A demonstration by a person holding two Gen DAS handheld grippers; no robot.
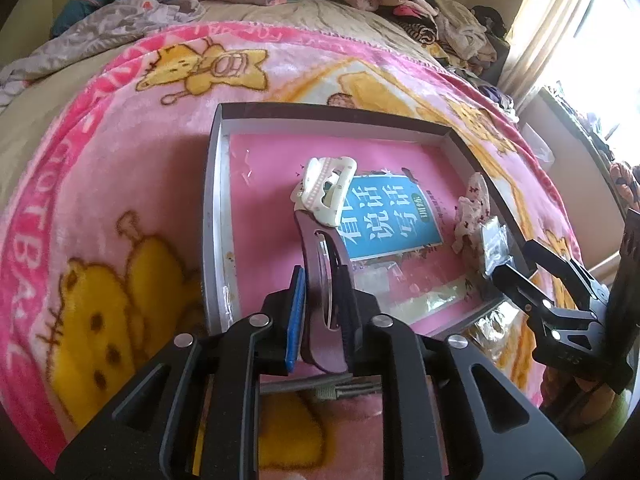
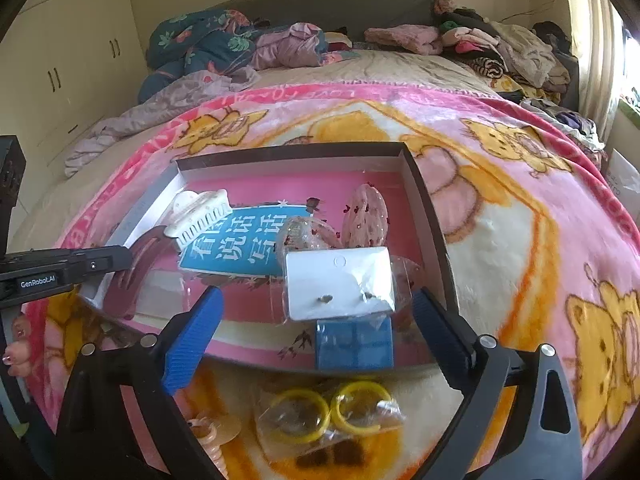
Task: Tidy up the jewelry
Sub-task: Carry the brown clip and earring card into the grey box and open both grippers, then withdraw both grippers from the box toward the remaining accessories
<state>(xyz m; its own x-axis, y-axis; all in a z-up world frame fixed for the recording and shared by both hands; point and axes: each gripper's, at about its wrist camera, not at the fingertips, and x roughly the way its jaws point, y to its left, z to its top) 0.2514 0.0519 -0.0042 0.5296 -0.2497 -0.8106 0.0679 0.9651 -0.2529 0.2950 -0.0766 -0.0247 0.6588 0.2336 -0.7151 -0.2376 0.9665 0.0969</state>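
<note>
The left gripper (image 1: 320, 300) clamps a maroon hair clip (image 1: 320, 264) over the box (image 1: 212, 208). The right gripper (image 2: 316, 320) gapes empty around an earring card (image 2: 340, 284). Lower the clip flat before letting go.

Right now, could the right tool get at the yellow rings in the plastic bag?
Probably yes. The right tool is open and empty, and the bagged yellow rings lie uncovered on the blanket just below it, outside the box; nothing blocks them.

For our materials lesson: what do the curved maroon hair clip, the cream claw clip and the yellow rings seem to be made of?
Curved maroon hair clip: likely glossy plastic, showing smooth sheen. Cream claw clip: matte moulded plastic, with comb teeth. Yellow rings: apparently translucent plastic, inside a clear bag.
</note>
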